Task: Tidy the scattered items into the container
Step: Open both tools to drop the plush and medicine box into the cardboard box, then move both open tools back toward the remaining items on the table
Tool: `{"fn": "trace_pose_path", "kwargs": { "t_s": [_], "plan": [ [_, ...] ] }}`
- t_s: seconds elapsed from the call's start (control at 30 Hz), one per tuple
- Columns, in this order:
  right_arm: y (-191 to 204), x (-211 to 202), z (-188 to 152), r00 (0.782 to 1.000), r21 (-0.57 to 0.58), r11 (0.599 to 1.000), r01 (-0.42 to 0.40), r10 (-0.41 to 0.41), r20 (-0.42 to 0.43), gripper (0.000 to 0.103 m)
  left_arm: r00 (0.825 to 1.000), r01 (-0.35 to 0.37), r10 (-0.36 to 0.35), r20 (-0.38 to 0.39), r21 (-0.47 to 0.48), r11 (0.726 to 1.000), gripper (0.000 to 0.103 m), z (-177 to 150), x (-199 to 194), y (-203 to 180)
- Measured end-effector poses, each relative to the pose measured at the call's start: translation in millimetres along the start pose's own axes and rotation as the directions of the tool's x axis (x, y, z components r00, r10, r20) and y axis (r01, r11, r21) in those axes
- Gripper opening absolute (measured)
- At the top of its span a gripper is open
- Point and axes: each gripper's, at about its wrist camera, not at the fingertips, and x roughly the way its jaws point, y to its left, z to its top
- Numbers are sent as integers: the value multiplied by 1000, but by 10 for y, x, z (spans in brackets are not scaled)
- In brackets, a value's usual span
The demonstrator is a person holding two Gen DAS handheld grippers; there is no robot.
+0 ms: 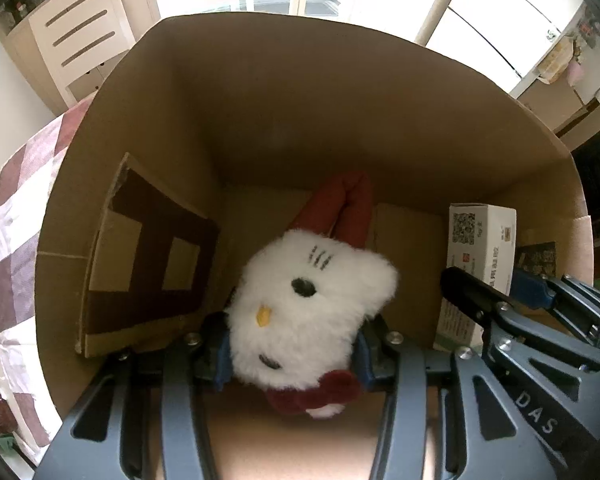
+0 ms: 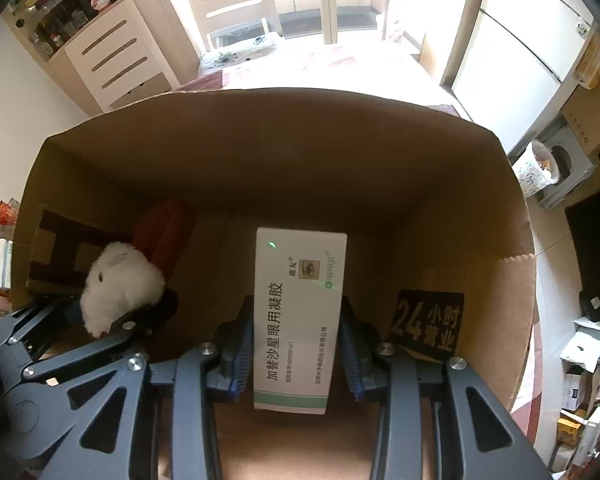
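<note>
Inside my cardboard box (image 1: 340,120), the left gripper (image 1: 292,344) clasped the plush cat (image 1: 308,304) near the left wall; my right gripper (image 2: 296,344) held the medicine carton (image 2: 300,312) mid-box. Only the right view showed its black sticker (image 2: 426,324).

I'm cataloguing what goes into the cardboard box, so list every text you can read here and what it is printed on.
"加替沙星眼用凝胶": white medicine carton, held by the right gripper.
"SINOI": same carton, beside an eye logo.
"24小时营业": black sign printed inside the cardboard box.
"DAS": right gripper's body, seen from the left wrist.
QR code and small lines on the carton: too small to read.
Plush toy: no text.
</note>
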Motion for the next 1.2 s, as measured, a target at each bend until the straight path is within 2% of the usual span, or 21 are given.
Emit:
{"fn": "trace_pose_path", "kwargs": {
  "t_s": [0.23, 0.33, 0.43, 0.53, 0.6, 0.7, 0.77, 0.8, 0.97, 1.2],
  "plan": [
    [-21, -205, -70, 1000, -5, 1000, -10, 10, 3, 39, 998, -38, 36, 49, 37, 999, 59, -101, -196, -102],
    [-91, -292, -92, 1000, 9, 1000, -28, 28, 1, 39, 998, -33, 31, 59, 39, 999, 64, -109, -268, -139],
    [-78, -323, -76, 999, 15, 999, -33, 33, 1, 44, 998, -19, 17, 58, 34, 999, 65, 42, -325, -8],
    [-16, -359, -62, 999, -3, 1000, -31, 31, 7, 45, 998, -19, 17, 64, 33, 999, 64, 20, -379, 11],
    [20, -413, -57, 1000, -18, 1000, 5, -4, 30, 54, 997, -21, 19, 70, 33, 999, 65, 96, -417, 14],
    [-1, -447, -21, 999, -3, 1000, -19, 19, 31, 58, 992, -67, 64, 113, 28, 997, 82, 117, -523, 66],
    [-15, -465, -12, 999, 1, 1000, -19, 19, 34, 60, 992, -37, 34, 122, 23, 999, 83, 124, -578, 120],
    [26, -449, -37, 999, 19, 999, 30, -31, 44, 60, 992, -29, 26, 123, 19, 999, 83, 125, -603, 133],
    [60, -527, -66, 998, 34, 999, 18, -20, 56, 60, 989, -35, 32, 141, 21, 999, 83, 84, -696, 225],
    [156, -795, -170, 995, 14, 999, 46, -47, 90, 60, 987, -10, 10, 160, 4, 1000, 83, -100, -934, 303]
  ]
}}
